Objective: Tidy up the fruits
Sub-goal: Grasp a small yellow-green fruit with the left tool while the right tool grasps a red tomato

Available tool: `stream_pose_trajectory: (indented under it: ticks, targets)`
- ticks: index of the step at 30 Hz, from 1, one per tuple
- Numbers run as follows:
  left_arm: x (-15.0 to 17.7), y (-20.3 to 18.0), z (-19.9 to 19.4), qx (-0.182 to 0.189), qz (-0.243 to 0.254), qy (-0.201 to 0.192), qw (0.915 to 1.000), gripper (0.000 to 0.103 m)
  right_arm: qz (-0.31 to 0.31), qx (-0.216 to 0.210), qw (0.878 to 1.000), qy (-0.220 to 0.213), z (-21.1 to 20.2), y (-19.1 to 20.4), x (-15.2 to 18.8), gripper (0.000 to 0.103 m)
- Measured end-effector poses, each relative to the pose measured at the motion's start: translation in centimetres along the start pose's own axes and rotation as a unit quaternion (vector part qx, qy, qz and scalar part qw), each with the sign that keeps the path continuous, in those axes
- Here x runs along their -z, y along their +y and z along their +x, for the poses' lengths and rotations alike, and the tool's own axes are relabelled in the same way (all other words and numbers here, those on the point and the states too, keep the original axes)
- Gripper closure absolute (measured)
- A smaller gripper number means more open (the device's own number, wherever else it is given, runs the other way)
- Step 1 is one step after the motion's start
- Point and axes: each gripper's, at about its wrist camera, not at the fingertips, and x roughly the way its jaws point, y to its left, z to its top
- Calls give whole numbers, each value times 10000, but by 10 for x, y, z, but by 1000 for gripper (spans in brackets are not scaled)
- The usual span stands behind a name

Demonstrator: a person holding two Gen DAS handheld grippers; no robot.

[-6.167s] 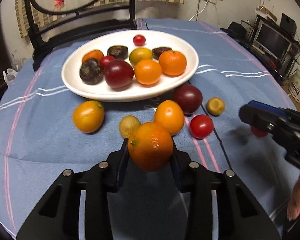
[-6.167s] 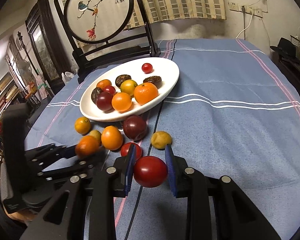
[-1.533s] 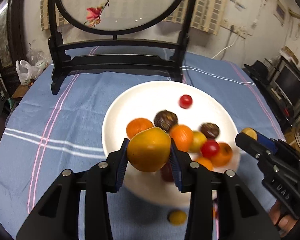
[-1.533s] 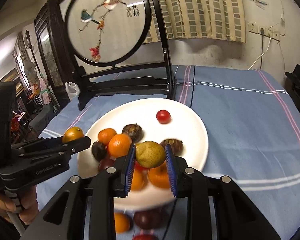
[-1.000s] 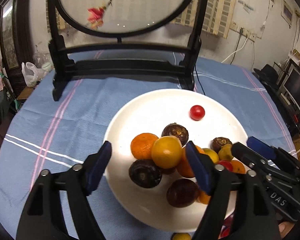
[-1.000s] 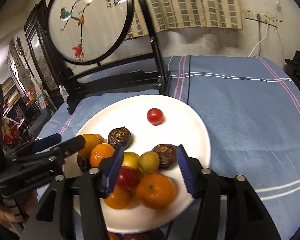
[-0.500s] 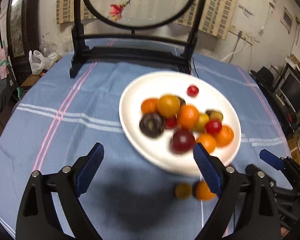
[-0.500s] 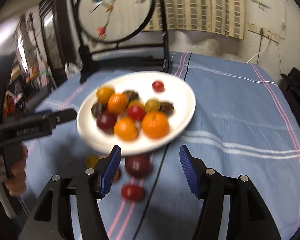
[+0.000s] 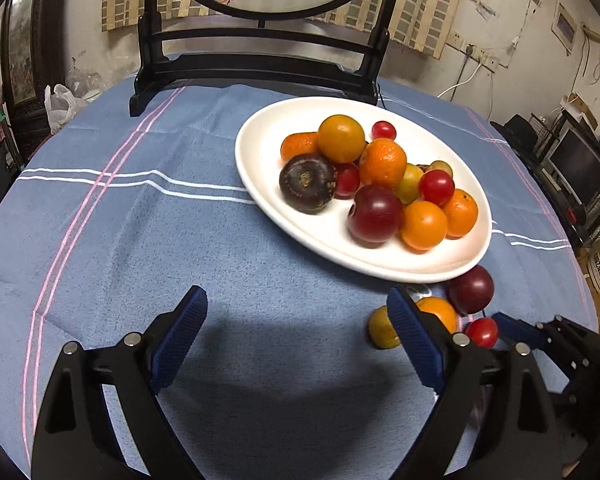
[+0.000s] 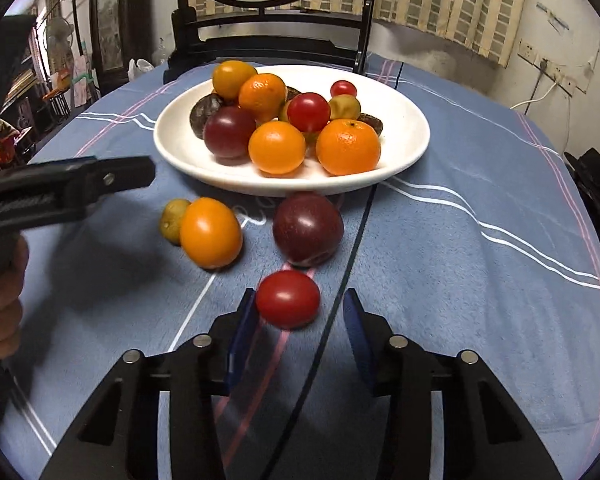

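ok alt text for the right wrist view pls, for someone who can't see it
The open right gripper hangs over a blue striped tablecloth, its jaws either side of a small red tomato. Beyond lie a dark red plum, an orange fruit, and a white oval plate piled with fruit.

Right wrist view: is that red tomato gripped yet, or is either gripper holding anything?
Nothing is held. The right gripper is open around the red tomato, which lies on the cloth. The left gripper is open and empty.
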Motion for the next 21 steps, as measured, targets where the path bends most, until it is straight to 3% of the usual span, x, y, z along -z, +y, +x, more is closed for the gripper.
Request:
stream_pose_trajectory:
  ticks: [2, 4, 12, 16, 21]
  targets:
    - [-1, 0, -2, 49, 7, -13, 10000, 14, 31, -14, 10000, -49, 2, 1, -2, 62]
    - [0, -2, -3, 60, 69, -17, 10000, 14, 85, -93, 9998, -135, 3, 0, -1, 72]
    - [8, -18, -14, -69, 790, -25, 9968, 14, 460, -451, 9976, -264, -6, -19, 4, 73]
    - [14, -23, -11, 34, 929, 100, 9956, 14, 514, -484, 9970, -307, -9, -23, 4, 73]
    - [27, -40, -2, -125, 1405, 233, 9897, 18, 585, -474, 9965, -362, -11, -28, 2, 73]
